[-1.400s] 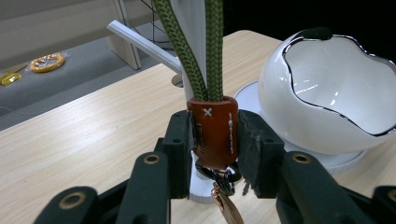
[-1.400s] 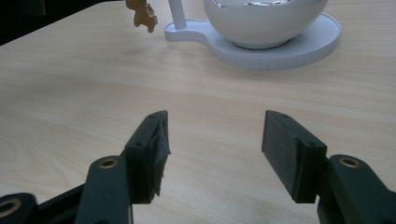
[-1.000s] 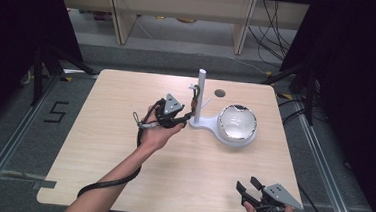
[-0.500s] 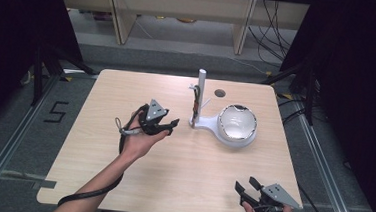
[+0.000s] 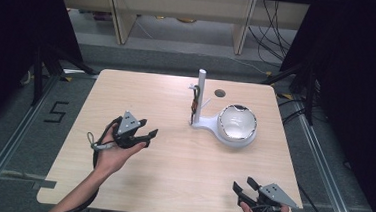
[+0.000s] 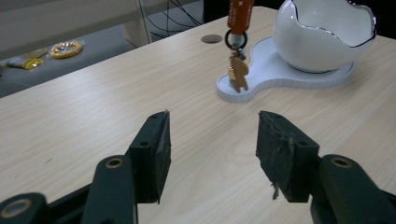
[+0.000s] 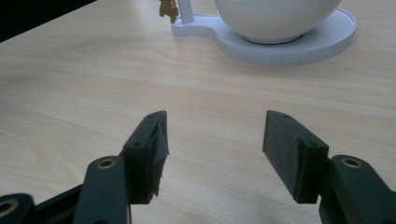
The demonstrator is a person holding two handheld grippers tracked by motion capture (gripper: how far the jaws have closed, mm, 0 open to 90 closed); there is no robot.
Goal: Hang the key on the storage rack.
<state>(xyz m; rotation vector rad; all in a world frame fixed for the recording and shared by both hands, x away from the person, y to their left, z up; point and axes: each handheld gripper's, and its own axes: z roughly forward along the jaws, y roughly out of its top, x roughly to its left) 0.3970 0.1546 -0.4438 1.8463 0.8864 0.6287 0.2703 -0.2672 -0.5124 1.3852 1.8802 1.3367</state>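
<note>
Left gripper [image 5: 146, 134] — jaws just opened, empty — well short of, seemingly, keychain [image 6: 238, 70].

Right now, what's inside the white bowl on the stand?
The white bowl looks empty in the high view: only glossy white inner wall. In the left gripper view its rim hides the bottom.

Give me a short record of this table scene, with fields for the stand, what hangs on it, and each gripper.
stand: white stand with upright post and egg-shaped bowl, far right part of the table
hanging: keychain with orange strap on the post
left gripper: has just been opening, nothing between its fingers, apart from the stand
right gripper: open, empty, at the near right edge
</note>
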